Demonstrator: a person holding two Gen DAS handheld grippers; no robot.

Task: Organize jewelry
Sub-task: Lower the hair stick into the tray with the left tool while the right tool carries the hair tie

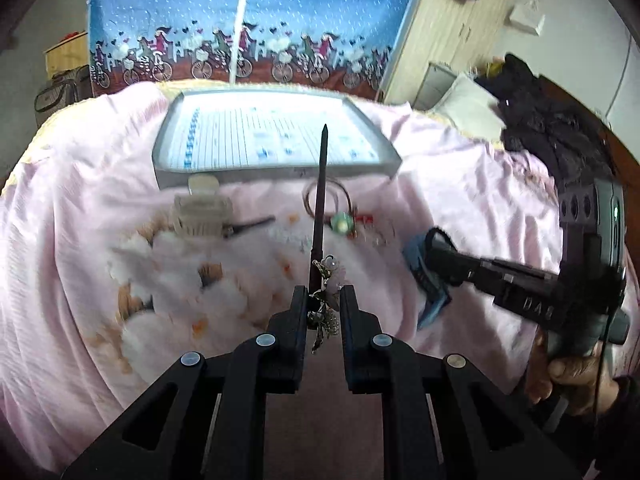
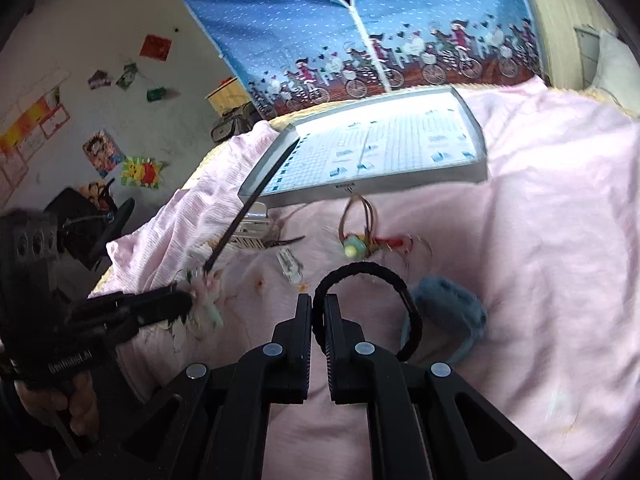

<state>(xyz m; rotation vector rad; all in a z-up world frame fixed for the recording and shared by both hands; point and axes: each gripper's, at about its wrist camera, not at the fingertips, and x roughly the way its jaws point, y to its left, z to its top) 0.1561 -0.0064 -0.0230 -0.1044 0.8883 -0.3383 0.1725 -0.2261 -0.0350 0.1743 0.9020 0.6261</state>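
Looking along the left tongs, their two black fingers are clenched on the flowered end of a dark hair stick, whose shaft rises upright and a little tilted toward a grey-rimmed tray with a pale lined base. The tray sits on a pink bedspread printed with white and orange flowers. Just in front of the tray lie a beige claw clip, a dark slim hairpin touching it, and a brown hair tie with a green bead. To the right, the right tongs reach in over a blue fluffy hair clip, with a hand gripping the handle at the frame's edge. A blue curtain with a bicycle border hangs behind the bed

From the right wrist, the right tongs are clenched on a black hair band, which loops up and round to the right above the bedspread, its far side near the blue fluffy hair clip. Beyond it lie the hair tie with the green bead, a small silver snap clip and, beside the tray, the beige claw clip. At left the left tongs hold the hair stick slanting up across the tray's near corner, and a hand grips their handle. Colourful pictures hang on the wall behind
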